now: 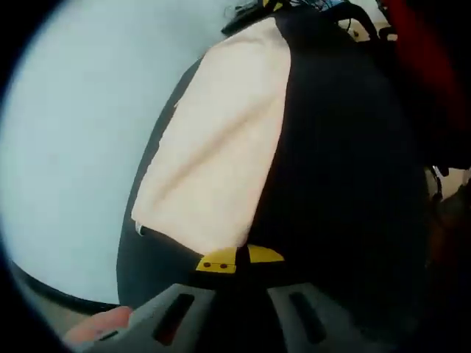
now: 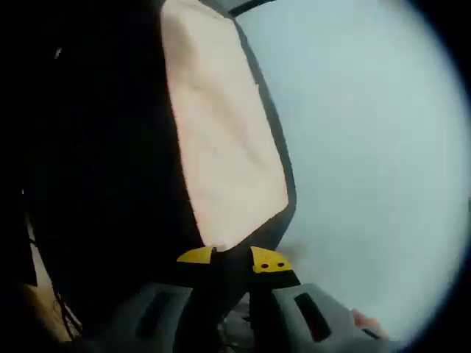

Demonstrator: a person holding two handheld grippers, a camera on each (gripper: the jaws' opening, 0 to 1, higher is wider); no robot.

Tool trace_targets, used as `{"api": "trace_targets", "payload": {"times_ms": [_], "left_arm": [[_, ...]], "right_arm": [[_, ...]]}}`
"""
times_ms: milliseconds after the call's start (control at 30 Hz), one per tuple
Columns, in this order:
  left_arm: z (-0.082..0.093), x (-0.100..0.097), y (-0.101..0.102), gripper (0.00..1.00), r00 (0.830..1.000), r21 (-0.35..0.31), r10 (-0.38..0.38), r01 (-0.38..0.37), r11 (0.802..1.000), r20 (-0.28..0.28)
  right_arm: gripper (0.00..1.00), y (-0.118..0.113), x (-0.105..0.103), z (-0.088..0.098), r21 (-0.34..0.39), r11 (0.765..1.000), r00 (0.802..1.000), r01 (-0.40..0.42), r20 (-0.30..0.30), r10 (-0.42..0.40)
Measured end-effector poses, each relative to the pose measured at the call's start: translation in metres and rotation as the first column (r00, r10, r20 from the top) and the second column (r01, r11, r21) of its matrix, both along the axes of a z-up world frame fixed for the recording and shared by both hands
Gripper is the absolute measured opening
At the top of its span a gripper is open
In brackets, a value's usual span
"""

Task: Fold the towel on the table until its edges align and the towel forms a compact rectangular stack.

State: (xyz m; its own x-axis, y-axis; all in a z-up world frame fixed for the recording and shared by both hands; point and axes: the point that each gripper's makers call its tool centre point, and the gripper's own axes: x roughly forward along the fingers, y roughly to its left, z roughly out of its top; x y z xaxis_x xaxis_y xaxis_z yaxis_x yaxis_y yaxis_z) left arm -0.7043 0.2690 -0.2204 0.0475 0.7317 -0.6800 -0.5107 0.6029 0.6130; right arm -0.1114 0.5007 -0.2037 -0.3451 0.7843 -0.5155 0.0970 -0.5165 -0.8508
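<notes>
The cream towel [image 1: 221, 140] runs from my left gripper [image 1: 239, 259] away toward the top of the left gripper view. Its near corner sits between the yellow-tipped jaws, which are shut on it. In the right gripper view the same towel [image 2: 221, 140] stretches up from my right gripper [image 2: 232, 259], whose yellow tips pinch another near corner. The towel appears raised above the pale table [image 1: 81, 132], and a dark shadow rims its edge. The side of the towel next to the dark area is hidden.
A large dark mass [image 1: 346, 169] lies along the towel's inner side, and I cannot tell what it is. Something red [image 1: 416, 33] and cables [image 1: 294, 6] lie at the far end. Pale table surface [image 2: 375, 147] spreads beside the towel. A fingertip [image 1: 103, 327] shows by the left gripper.
</notes>
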Motion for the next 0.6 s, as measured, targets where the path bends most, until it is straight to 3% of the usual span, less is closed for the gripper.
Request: {"api": "trace_targets", "payload": {"times_ms": [67, 133, 333, 467, 600], "left_arm": [[0.005, 0.001, -0.004, 0.00, 1.000, 0.025, 0.011, -0.011, 1.000, 0.008], [0.009, 0.001, -0.008, 0.00, 1.000, 0.044, 0.015, -0.015, 0.999, 0.011], [0.009, 0.006, -0.024, 0.00, 0.999, 0.055, 0.017, -0.020, 0.998, 0.045], [0.006, 0.006, -0.024, 0.00, 0.998, 0.079, 0.026, -0.029, 0.996, 0.049], [0.010, 0.005, -0.023, 0.00, 0.998, 0.093, 0.042, -0.046, 0.995, 0.042]], "right_arm": [[0.11, -0.008, -0.004, -0.021, -0.099, 0.995, 1.000, 0.014, -0.026, -0.017], [0.09, -0.004, -0.007, -0.020, -0.056, 0.998, 1.000, -0.002, 0.009, 0.002], [0.04, 0.006, -0.011, -0.024, -0.072, 0.997, 1.000, 0.013, -0.020, -0.015], [0.00, 0.005, -0.013, -0.027, -0.063, 0.998, 0.999, 0.000, 0.052, 0.004], [0.00, -0.008, -0.005, -0.017, -0.122, 0.993, 0.999, 0.011, 0.052, -0.005]]}}
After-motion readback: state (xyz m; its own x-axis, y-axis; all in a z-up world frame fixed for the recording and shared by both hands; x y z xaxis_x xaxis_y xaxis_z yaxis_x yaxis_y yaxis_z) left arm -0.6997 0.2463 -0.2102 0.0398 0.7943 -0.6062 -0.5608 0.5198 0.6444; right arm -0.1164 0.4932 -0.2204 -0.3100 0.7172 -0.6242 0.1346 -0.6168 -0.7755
